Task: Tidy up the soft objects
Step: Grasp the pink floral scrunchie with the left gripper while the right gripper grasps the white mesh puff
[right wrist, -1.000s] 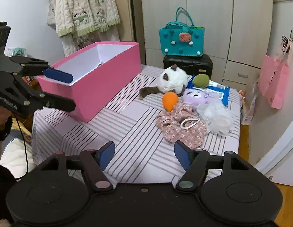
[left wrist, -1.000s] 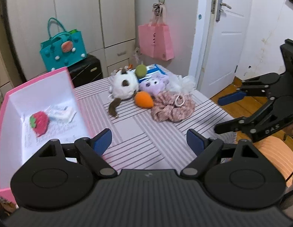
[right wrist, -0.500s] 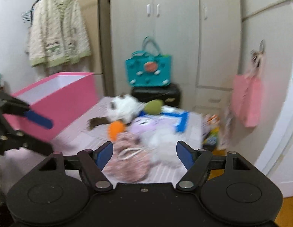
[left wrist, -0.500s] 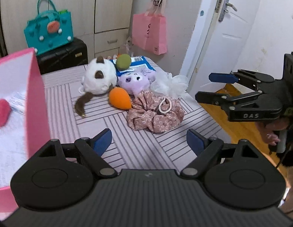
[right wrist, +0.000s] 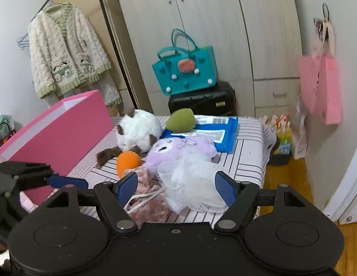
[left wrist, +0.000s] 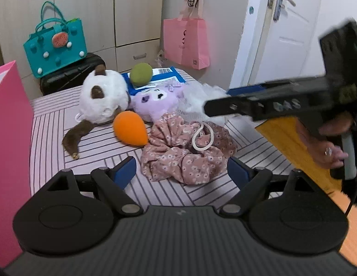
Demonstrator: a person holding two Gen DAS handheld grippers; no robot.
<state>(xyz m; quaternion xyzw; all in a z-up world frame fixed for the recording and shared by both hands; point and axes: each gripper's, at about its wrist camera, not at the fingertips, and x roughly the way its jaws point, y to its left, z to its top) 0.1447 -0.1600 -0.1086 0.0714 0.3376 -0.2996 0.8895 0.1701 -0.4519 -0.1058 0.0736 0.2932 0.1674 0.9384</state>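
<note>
Floral pouch [left wrist: 186,154] and white mesh pouf [right wrist: 192,184] on the striped table [left wrist: 86,151] now sit right ahead of you; both grippers have closed in. Left gripper [left wrist: 182,172] and right gripper [right wrist: 176,185] jaws apart, empty. Pink box [right wrist: 63,135] awaits.

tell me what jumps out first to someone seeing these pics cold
A heap of soft things on the striped tabletop: a white and brown plush, an orange egg-shaped sponge, a purple plush, a floral drawstring pouch and a white mesh bath pouf. At the table's left edge stands a big pink box. Both grippers, left gripper and right gripper, are open near the heap.
</note>
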